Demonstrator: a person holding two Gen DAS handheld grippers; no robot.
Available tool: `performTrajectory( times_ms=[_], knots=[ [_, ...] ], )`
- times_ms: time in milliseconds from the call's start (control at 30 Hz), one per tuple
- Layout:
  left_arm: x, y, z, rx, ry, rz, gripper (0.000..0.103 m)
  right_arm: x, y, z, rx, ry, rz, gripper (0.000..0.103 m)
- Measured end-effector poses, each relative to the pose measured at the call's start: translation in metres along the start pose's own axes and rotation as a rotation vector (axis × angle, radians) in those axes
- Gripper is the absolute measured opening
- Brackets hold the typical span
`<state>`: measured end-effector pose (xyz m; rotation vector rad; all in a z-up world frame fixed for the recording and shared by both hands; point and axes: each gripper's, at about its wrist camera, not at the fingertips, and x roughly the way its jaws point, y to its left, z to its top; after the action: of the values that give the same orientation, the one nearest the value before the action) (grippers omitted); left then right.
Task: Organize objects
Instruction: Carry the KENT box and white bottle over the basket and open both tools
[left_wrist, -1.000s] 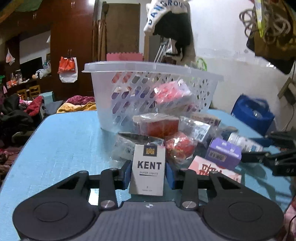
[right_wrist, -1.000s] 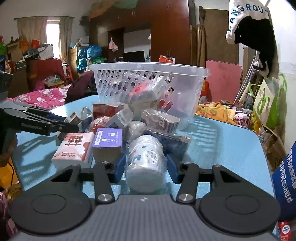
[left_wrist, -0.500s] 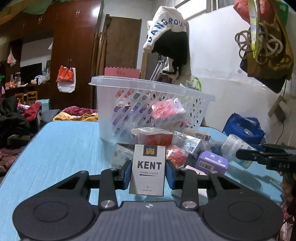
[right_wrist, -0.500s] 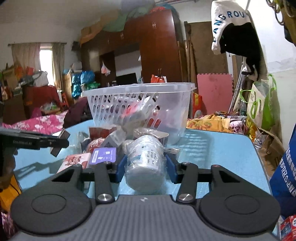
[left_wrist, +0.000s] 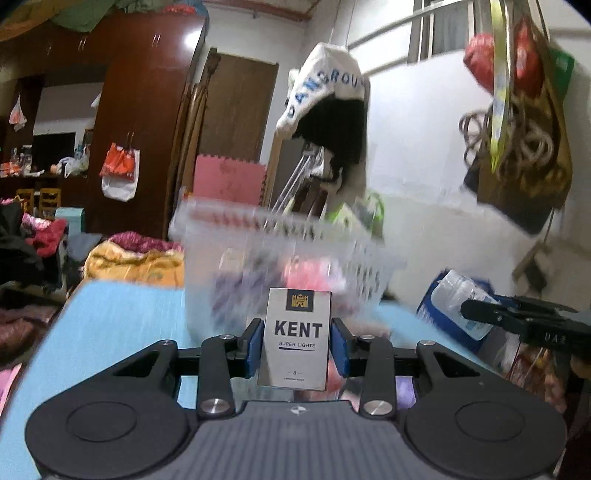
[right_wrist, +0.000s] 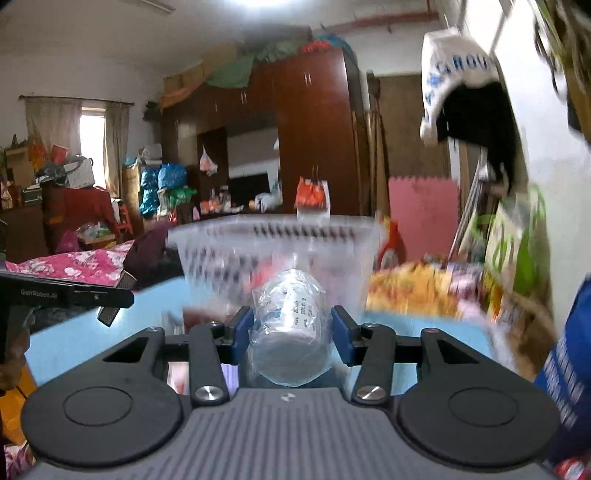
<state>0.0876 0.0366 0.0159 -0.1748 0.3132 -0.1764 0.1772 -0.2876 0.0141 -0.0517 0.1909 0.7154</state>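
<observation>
My left gripper (left_wrist: 297, 341) is shut on a grey KENT cigarette pack (left_wrist: 295, 338) and holds it upright, raised in front of the clear plastic basket (left_wrist: 280, 258). My right gripper (right_wrist: 291, 332) is shut on a white plastic-wrapped jar (right_wrist: 286, 325), also raised in front of the basket (right_wrist: 273, 251). The basket stands on the blue table (left_wrist: 118, 317) and holds several packets. The right gripper with the jar shows at the right of the left wrist view (left_wrist: 480, 314). The left gripper shows at the left of the right wrist view (right_wrist: 66, 295). Both views are motion-blurred.
A small pile of packets lies on the table below the grippers, mostly hidden; a purple box (left_wrist: 404, 387) peeks out. A hat (left_wrist: 328, 110) hangs behind the basket. A blue bag (right_wrist: 569, 369) stands at the right table edge.
Both grippers have lifted their items up off the pile and tilted upward, so the basket rim now sits lower in both views. The pile has dropped out of sight.
</observation>
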Motion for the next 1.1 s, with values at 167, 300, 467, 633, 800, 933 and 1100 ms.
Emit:
performTrajectory(
  times_ms=[167, 300, 467, 633, 800, 933, 1100],
  knots=[
    [0.026, -0.009, 0.072, 0.005, -0.018, 0.028, 0.042, 0.040, 0.007, 0.055, -0.068, 0.012, -0.027, 0.050],
    [0.071, -0.005, 0.107, -0.035, 0.051, 0.053, 0.042, 0.096, -0.006, 0.072, -0.045, 0.110, -0.051, 0.049],
    [0.105, 0.002, 0.113, -0.045, 0.110, 0.116, 0.042, 0.118, -0.021, 0.068, 0.008, 0.143, -0.030, 0.049],
    [0.130, 0.013, 0.118, -0.057, 0.145, 0.164, 0.042, 0.126, -0.016, 0.071, -0.026, 0.156, -0.039, 0.049],
    [0.153, 0.023, 0.118, -0.084, 0.169, 0.216, 0.042, 0.149, -0.008, 0.071, -0.062, 0.188, -0.064, 0.049],
    [0.156, 0.028, 0.116, -0.089, 0.158, 0.247, 0.072, 0.160, -0.002, 0.063, -0.087, 0.226, -0.042, 0.051],
    [0.131, 0.015, 0.110, 0.011, 0.150, 0.253, 0.077, 0.122, -0.004, 0.063, -0.062, 0.138, -0.106, 0.103]
  ],
)
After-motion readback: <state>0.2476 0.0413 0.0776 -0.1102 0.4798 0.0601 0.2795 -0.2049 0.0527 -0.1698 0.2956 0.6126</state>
